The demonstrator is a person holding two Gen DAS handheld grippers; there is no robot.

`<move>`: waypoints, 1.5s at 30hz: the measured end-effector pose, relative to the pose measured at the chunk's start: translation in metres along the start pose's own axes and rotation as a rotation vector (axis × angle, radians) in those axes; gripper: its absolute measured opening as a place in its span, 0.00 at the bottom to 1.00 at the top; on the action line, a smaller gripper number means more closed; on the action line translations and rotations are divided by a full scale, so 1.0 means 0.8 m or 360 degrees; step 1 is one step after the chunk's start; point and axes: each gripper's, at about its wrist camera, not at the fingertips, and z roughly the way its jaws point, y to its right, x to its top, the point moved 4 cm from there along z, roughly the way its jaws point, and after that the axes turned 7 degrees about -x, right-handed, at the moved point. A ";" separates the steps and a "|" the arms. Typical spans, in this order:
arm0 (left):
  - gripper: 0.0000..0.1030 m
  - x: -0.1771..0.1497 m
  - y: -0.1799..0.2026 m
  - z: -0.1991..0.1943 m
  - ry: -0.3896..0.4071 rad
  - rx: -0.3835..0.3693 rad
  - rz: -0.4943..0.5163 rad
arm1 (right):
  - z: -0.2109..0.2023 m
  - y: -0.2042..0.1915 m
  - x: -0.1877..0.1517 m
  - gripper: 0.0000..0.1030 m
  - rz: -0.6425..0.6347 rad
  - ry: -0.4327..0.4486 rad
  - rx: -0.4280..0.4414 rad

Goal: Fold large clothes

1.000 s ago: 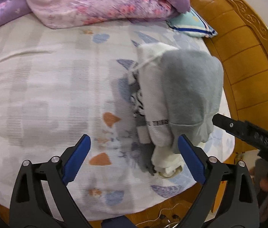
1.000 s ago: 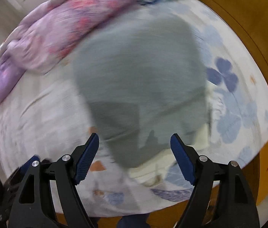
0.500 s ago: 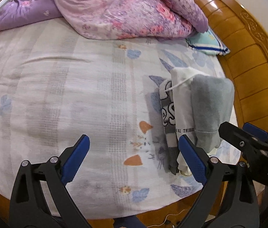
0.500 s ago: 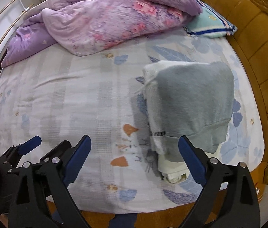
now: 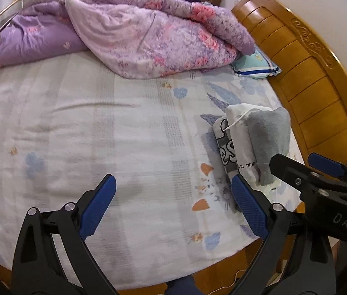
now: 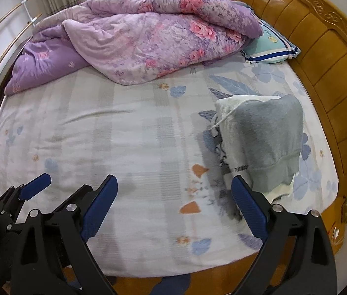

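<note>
A stack of folded clothes lies on the right side of the bed, with a grey sweatshirt [image 5: 270, 135] [image 6: 269, 132] on top. Under it are a white garment [image 5: 239, 132] [image 6: 232, 127] with a drawstring and a grey-and-white printed one [image 5: 224, 147]. My left gripper [image 5: 173, 204] is open and empty, held back over the bed's near edge. My right gripper [image 6: 173, 204] is open and empty too, also back from the stack. The right gripper shows at the right of the left wrist view [image 5: 303, 169]. The left gripper shows at the lower left of the right wrist view [image 6: 26, 191].
A crumpled purple floral quilt [image 5: 134, 36] [image 6: 136, 32] lies across the far side of the bed. A teal pillow [image 5: 254, 65] [image 6: 271, 45] sits by the wooden headboard [image 5: 316, 83] [image 6: 330, 56] at the right. The patterned bedsheet [image 5: 87, 135] [image 6: 99, 135] spreads left of the stack.
Both grippers have pulled back from the folded stack toward the near edge of the bed. The stack now looks smaller and farther away. It has stayed in place.
</note>
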 end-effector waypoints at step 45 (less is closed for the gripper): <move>0.95 -0.060 0.015 -0.395 0.0439 0.0118 0.0413 | -0.345 -0.083 -0.119 0.92 0.0081 0.0557 -0.0031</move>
